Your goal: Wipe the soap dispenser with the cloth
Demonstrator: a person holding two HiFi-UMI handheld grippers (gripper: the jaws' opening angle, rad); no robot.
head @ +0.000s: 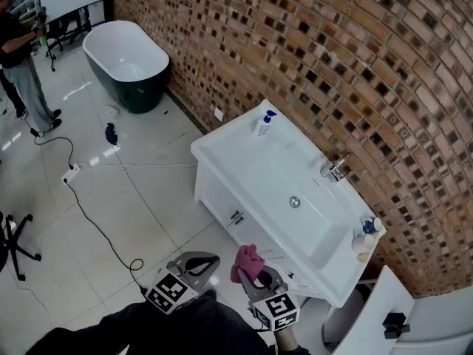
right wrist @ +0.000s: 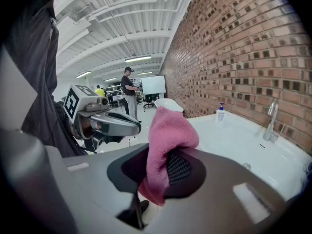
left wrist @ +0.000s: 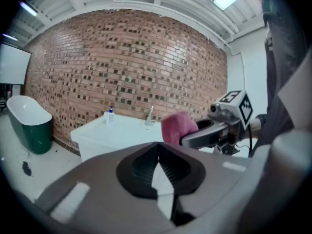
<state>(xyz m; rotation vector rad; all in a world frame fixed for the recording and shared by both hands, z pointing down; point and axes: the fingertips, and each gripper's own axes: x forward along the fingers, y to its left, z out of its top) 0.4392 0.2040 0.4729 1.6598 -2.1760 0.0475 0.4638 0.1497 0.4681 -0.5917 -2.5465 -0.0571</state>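
The soap dispenser point(head: 264, 123), a white bottle with a blue pump, stands on the far left corner of the white sink cabinet point(head: 222, 143); the bottle point(left wrist: 110, 116) also shows small in the left gripper view, and the bottle point(right wrist: 221, 113) in the right gripper view. A pink cloth point(head: 248, 261) is pinched in my right gripper point(head: 255, 274), whose jaws are shut on the cloth point(right wrist: 165, 145). My left gripper point(head: 196, 266) hovers beside it, in front of the cabinet, jaws shut and empty. Both grippers are well short of the dispenser.
A faucet point(head: 334, 168) stands at the sink's back edge by the brick wall, and small bottles point(head: 367, 231) sit on its right end. A bathtub point(head: 127, 63), floor cables point(head: 89, 213) and a person point(head: 21, 58) are off to the left.
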